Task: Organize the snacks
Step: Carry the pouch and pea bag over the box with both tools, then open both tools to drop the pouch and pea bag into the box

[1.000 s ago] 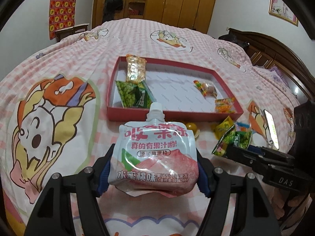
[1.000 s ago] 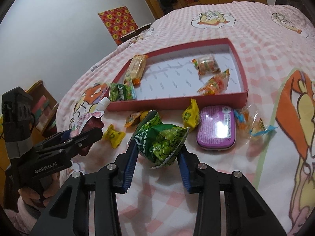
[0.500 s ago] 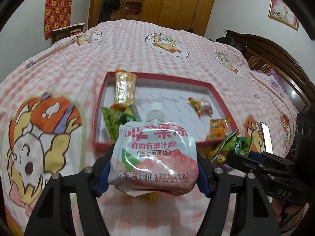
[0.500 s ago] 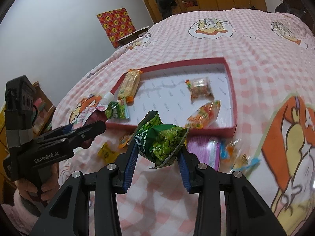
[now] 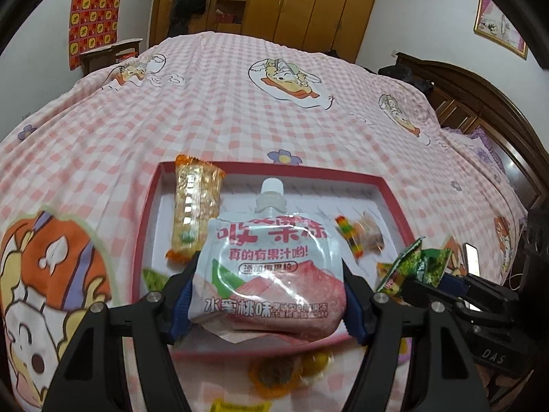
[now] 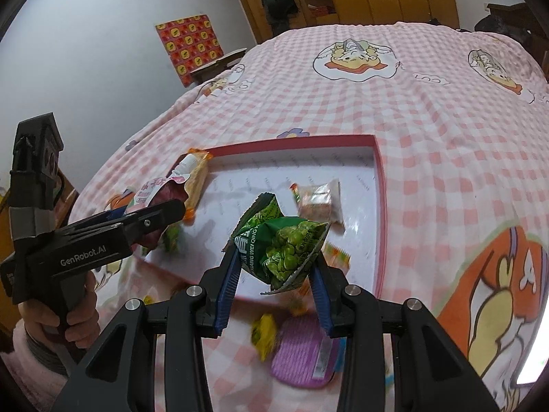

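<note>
My left gripper (image 5: pixel 267 295) is shut on a white and pink jelly pouch (image 5: pixel 267 257) with a screw cap, held over the near left part of the red tray (image 5: pixel 394 202). My right gripper (image 6: pixel 276 274) is shut on a green pea snack bag (image 6: pixel 284 243), raised above the tray's (image 6: pixel 379 171) near edge. Inside the tray lie a long orange-ended cracker bar (image 5: pixel 195 206) at the left and a clear candy packet (image 5: pixel 360 237) at the right. The pea bag (image 5: pixel 415 267) shows at the right of the left wrist view.
Small yellow wrapped candies (image 5: pixel 274 374) lie on the pink checked bedspread (image 5: pixel 240 110) before the tray. A purple case (image 6: pixel 302 357) rests below my right gripper. A wooden headboard (image 5: pixel 480 103) bounds the bed's right side. A hand (image 6: pixel 58 316) holds the left gripper.
Both grippers have risen and moved forward with their snacks, from the bedspread in front of the tray to above the tray itself.
</note>
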